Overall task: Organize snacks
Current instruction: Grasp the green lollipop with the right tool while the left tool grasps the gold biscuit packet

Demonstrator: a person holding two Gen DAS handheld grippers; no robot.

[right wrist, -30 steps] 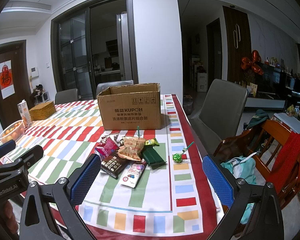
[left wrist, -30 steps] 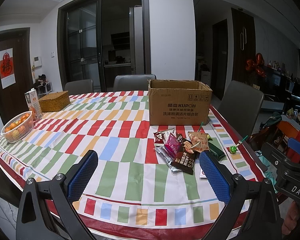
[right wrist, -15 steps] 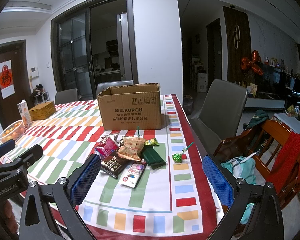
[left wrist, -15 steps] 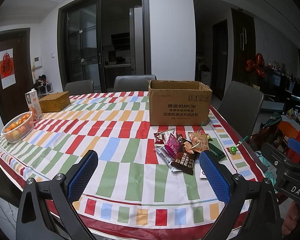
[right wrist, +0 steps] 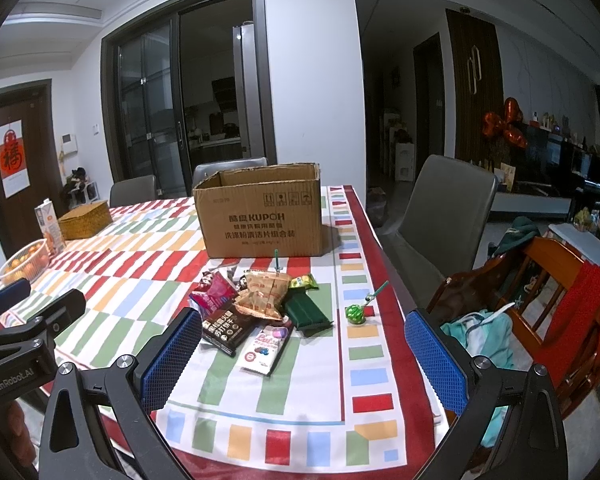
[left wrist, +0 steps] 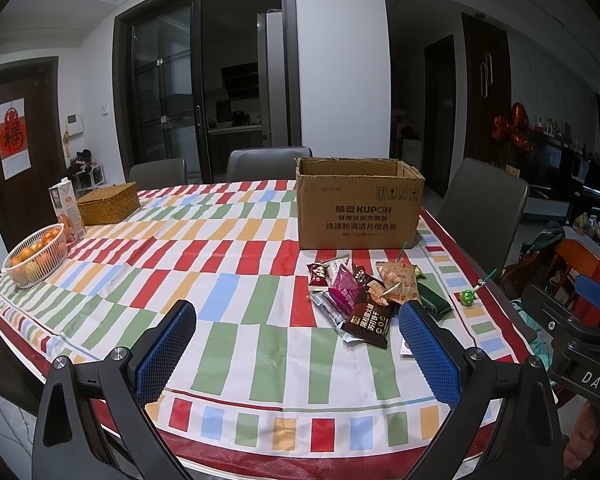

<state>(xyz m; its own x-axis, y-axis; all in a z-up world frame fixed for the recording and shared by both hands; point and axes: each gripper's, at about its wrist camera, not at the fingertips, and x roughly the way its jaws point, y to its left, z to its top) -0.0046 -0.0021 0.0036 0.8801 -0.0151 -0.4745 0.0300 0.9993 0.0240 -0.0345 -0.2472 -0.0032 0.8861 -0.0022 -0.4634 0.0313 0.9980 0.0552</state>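
We see a long table (left wrist: 228, 264) under a striped cloth of red, green, blue and orange blocks, with grey chairs (right wrist: 448, 216) along its far and right edges. Toward the far right corner stands an open cardboard box (left wrist: 358, 204), its flaps up and its inside hidden from us. Just in front of the box, near the right edge, lies the heap of snacks (right wrist: 256, 308): a dark brown packet (left wrist: 370, 320) at the front, a tan crinkled bag (right wrist: 266, 294) on top, a purple packet (left wrist: 346, 294), a dark green packet (right wrist: 308, 312), and a white packet (right wrist: 266, 344) closest to us, all overlapping or touching. A green lollipop (right wrist: 356, 314) lies apart from the heap, nearer the right edge. At the left edge sit a white basket of oranges (left wrist: 36, 260), a carton (left wrist: 66, 208) and a woven box (left wrist: 108, 202). Our left tongs (left wrist: 296, 344) hang above the near edge with the blue pads spread wide, gripping nothing and touching nothing. Our right tongs (right wrist: 302, 354) are likewise spread wide over the near right corner, holding nothing, the snack heap lying beyond the gap between the pads.
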